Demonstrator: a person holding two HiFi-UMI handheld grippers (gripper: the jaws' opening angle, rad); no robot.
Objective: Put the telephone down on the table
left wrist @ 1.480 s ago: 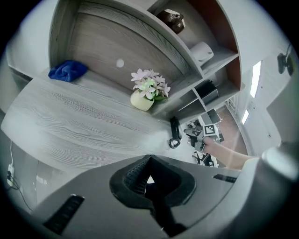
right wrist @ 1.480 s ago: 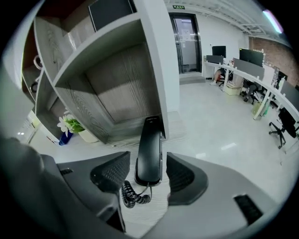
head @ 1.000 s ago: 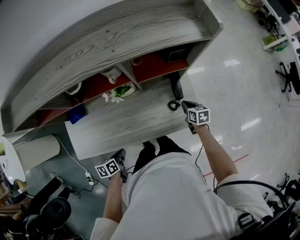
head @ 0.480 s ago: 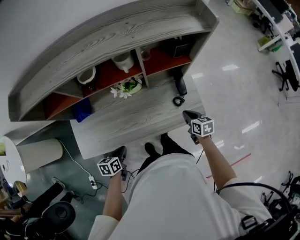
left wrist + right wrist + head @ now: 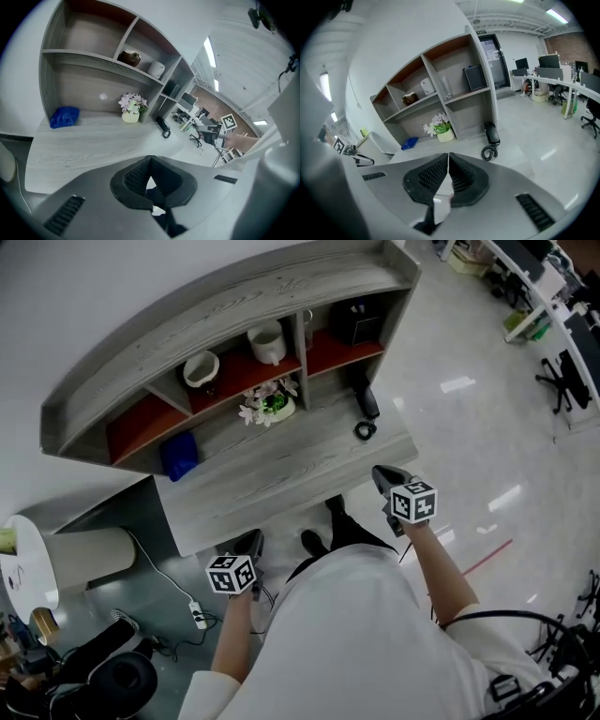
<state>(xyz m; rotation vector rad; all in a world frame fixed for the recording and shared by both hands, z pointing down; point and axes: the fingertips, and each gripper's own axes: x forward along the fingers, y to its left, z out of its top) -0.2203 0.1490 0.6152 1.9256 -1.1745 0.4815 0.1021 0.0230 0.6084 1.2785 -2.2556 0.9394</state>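
Grey wood-grain table [image 5: 272, 479] stretches ahead of both grippers. The left gripper [image 5: 251, 542], low by the near edge, has its jaws pressed together on nothing. Well ahead of it and to its right, the black plastic telephone handset [image 5: 365, 401] lies flat on the table's right end, its coiled black cord [image 5: 364, 430] bunched on the side nearer the grippers. The right gripper [image 5: 380, 472], likewise closed and empty, points toward it from well short. The handset looks rigid, light and smooth, best pinched across its narrow middle, minding the springy cord's tug. No brand or lettering is legible.
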